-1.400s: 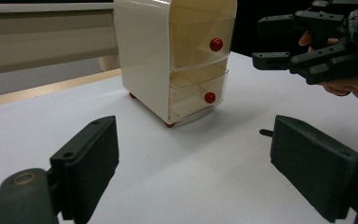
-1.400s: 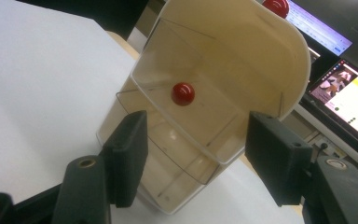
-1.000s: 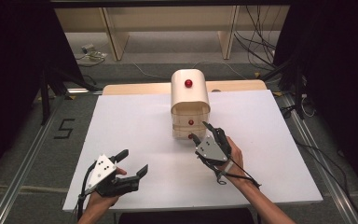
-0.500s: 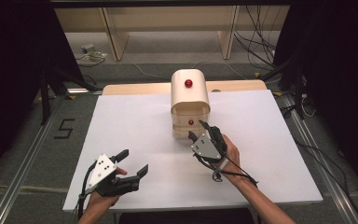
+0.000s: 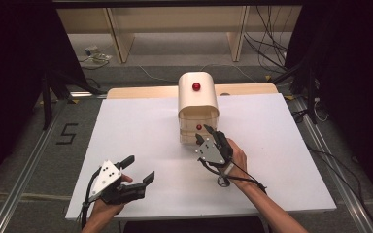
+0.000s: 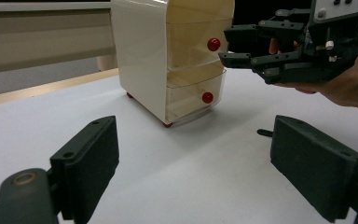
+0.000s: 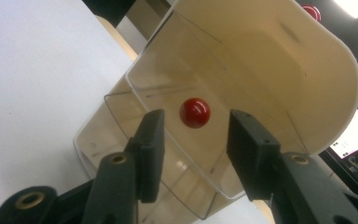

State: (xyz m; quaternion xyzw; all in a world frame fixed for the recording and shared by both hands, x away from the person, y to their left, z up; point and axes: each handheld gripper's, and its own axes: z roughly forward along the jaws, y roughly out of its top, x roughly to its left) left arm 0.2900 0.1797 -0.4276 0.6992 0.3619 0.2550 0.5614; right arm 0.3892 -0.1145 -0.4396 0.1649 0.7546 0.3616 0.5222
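A cream drawer cabinet [image 5: 198, 99] with clear drawers and red knobs stands at the middle of the white table [image 5: 141, 121]. My right gripper [image 5: 209, 133] is right at its front, level with the middle drawer's red knob [image 5: 199, 127]. In the right gripper view that knob [image 7: 195, 112] sits between and just ahead of the jaws of the right gripper [image 7: 195, 129]. The jaws have just been closing, but the pads stand apart from the knob. My left gripper [image 5: 140, 168] rests open near the front left with nothing in it, and its own view looks past its tips [image 6: 196, 135] at the cabinet [image 6: 144, 56].
A wooden board [image 5: 145, 91] lies behind the white table top. Cables [image 5: 267, 43] and shelf legs [image 5: 119, 39] are on the floor beyond. A "5" mark [image 5: 68, 133] is on the floor at the left. Bare table surface lies on both sides of the cabinet.
The right gripper has edged slightly closer to the cabinet front, and its jaws stand narrower. The left gripper has stayed put.
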